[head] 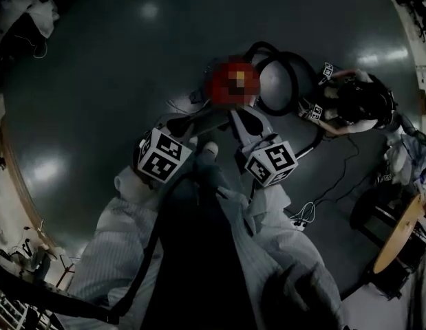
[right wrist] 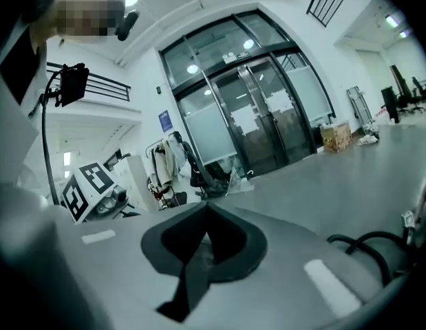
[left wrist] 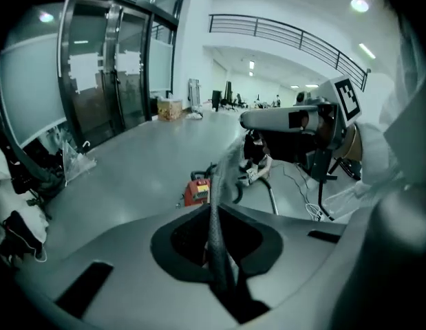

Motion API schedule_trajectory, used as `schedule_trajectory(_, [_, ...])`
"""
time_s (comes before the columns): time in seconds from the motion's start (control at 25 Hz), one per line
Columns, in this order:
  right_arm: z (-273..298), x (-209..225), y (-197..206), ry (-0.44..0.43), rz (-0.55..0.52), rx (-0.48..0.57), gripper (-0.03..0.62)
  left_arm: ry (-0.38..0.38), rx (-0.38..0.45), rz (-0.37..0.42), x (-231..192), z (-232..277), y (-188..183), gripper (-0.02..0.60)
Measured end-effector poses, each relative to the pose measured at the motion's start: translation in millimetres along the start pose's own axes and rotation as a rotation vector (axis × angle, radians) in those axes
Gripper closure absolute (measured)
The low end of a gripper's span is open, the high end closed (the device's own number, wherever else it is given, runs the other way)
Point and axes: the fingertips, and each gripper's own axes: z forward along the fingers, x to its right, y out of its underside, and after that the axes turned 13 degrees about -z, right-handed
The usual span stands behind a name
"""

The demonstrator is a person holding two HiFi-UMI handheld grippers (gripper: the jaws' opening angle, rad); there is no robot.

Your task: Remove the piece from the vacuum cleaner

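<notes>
Pale sleeves [head: 123, 246] hold the left gripper [left wrist: 214, 215] clamped on a thin ribbed dark strip [left wrist: 216, 246] and the right gripper [right wrist: 207, 208] closed on nothing, while the vacuum cleaner [left wrist: 199, 191] sits on the floor [left wrist: 130, 163] beyond them, so this looks like the approach, calling for a reach down to it.

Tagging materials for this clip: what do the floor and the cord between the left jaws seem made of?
Floor: smooth, glossy hard coating, maybe epoxy; lamps mirror in it.
Cord: dark, matte, seemingly a woven or ribbed sleeve; fine crosshatch texture shows.
</notes>
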Motion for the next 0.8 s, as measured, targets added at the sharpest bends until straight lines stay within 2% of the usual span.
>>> schedule_trajectory(0.16, [-2.2,-37.1,-77.8,-0.026,-0.119,0.067,0.592,-0.064,0.16,-0.011,-3.6,-70.1,-52.1,0.552])
schedule_trajectory(0.4, [-12.2,-73.8,-137.1,-0.042,-0.181,0.144,0.593,-0.143,0.329,-0.051,-6.0,-137.0,-102.3,0.552])
schedule_trajectory(0.56, [-19.4,-85.0,-150.6,-0.043,-0.198,0.172,0.594,-0.174,0.362,-0.025,-4.9,-154.6,-117.6,0.552])
schedule_trajectory(0.8, [-28.0,-86.9,-156.4,-0.027,-0.202,0.181,0.594,-0.138,0.382,-0.008,6.8,-157.5,-126.8,0.552])
